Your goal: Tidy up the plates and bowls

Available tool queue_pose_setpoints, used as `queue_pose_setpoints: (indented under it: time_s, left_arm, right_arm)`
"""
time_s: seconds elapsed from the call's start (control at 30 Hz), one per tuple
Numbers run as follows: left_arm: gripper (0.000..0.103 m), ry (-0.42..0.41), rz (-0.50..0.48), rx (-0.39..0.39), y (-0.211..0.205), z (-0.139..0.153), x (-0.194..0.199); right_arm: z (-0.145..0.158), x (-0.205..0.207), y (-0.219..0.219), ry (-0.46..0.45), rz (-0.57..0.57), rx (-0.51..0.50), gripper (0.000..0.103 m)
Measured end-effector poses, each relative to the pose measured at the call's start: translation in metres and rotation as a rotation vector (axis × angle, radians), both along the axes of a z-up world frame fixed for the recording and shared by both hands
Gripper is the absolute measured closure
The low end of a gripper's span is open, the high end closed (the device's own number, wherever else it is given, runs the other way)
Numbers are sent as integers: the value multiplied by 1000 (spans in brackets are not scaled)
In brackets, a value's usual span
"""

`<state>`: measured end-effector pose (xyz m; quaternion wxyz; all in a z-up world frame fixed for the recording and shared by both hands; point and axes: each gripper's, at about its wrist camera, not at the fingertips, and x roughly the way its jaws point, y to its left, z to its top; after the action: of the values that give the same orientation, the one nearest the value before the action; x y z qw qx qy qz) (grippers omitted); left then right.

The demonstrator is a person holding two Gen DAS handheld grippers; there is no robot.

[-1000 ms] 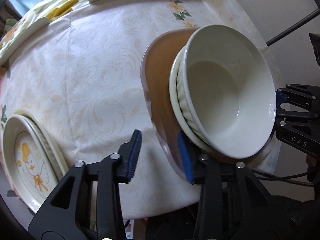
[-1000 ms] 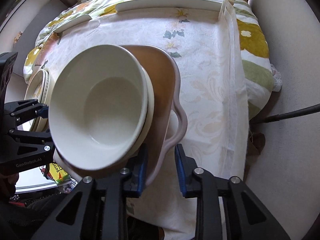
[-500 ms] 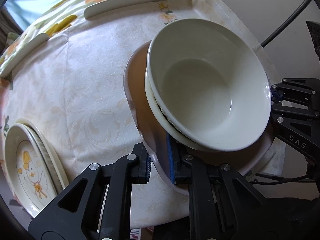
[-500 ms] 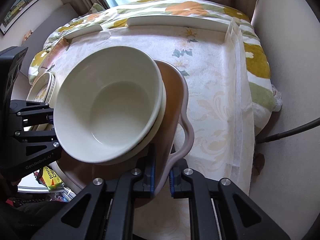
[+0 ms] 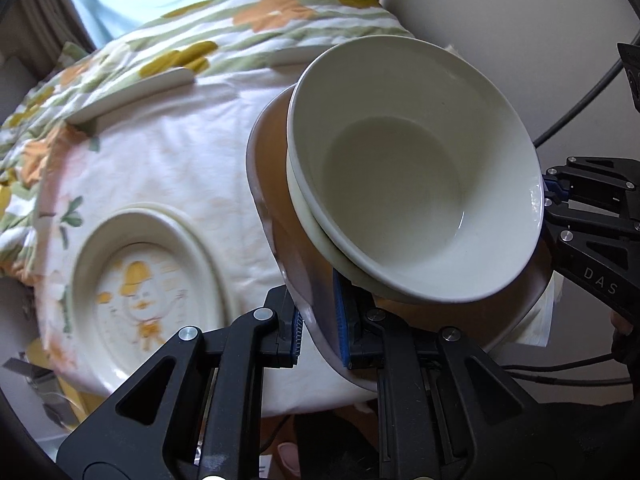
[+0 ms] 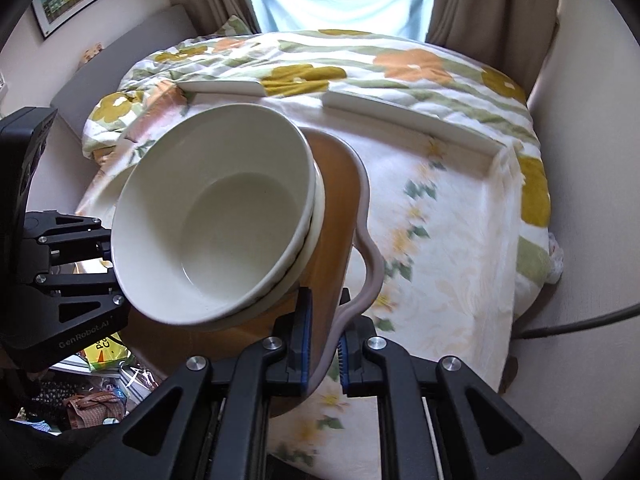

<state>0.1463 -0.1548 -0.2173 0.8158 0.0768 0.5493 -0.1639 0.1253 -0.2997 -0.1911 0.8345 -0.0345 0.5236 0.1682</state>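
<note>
Here tray (image 5: 280, 184) tilts, bowls (image 5: 416, 172) upright.

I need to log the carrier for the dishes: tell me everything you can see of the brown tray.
The brown tray looks like smooth plastic, with an orange-brown floor and a raised, wavy grey-mauve rim. It carries stacked white bowls. The left tool and right tool are clamped on opposite rims. It appears raised above the floral tablecloth, slightly tilted.

A brown tray (image 5: 276, 184) with a grey rim hangs tilted above the surface, carrying two nested cream bowls (image 5: 416, 176). On the surface's white cloth lies an oval cream plate (image 5: 144, 292) with an orange cartoon figure.
</note>
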Motion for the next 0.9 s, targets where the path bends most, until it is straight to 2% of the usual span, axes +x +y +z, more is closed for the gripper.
queue_pose_setpoints:
  time_s: [0.13,0.27,0.5,0.67,0.9]
  left_arm:
    - [91,-17,10,9,46,17,2]
    - [91,-18,-5,34,98,24,5]
    - [91,33,-53,62,166,3,17]
    - [91,58,-90,56,191,-20,22]
    - [91,65,-122,46,202,-38,25]
  right_arm:
    - [17,3,44,-25,26,0,93]
    - [21,7,92,-21,19,20,93]
    - [3,11,164,31,-40,52,93]
    - [-16,10,192,63,-85,46,93]
    - [-33,7,205,83,-157,54,93]
